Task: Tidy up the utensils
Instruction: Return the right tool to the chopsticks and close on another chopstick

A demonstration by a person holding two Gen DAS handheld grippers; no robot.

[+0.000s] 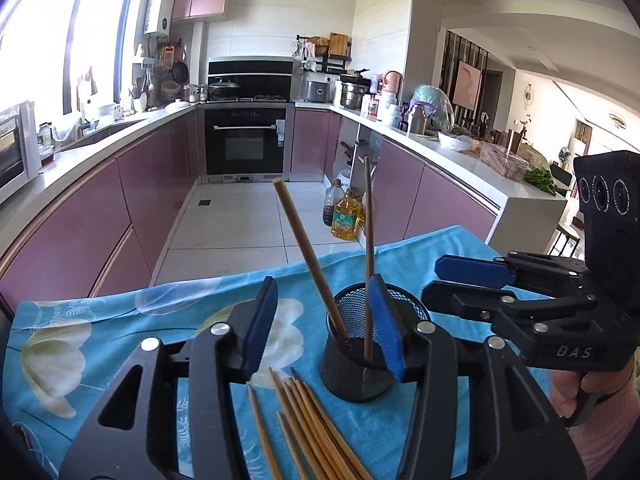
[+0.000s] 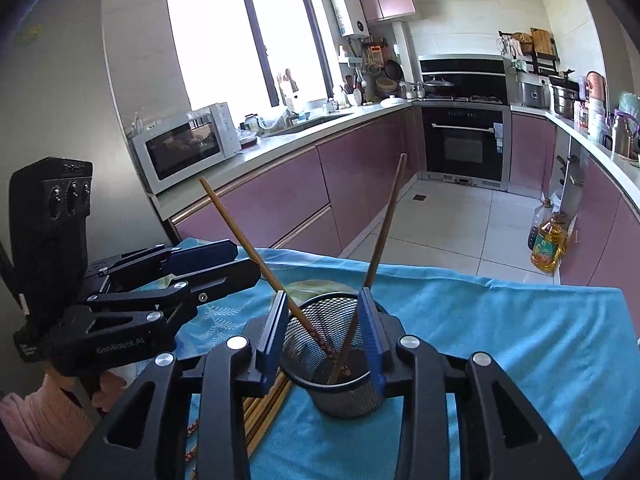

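A black mesh holder (image 1: 362,354) stands on the blue flowered cloth (image 1: 100,320) with two chopsticks (image 1: 308,256) leaning out of it. Several loose bamboo chopsticks (image 1: 308,428) lie on the cloth just left of the holder. My left gripper (image 1: 324,328) is open and empty, its right pad in front of the holder. My right gripper (image 2: 326,334) is open, its pads on either side of the holder (image 2: 336,368) without closing on it. The right gripper also shows in the left wrist view (image 1: 452,280), the left gripper in the right wrist view (image 2: 224,260).
The table's far edge (image 1: 320,260) drops to a tiled kitchen floor. Purple cabinets run along both sides, an oven (image 1: 246,142) stands at the back. Oil bottles (image 1: 344,216) stand on the floor. A microwave (image 2: 184,148) sits on the left counter.
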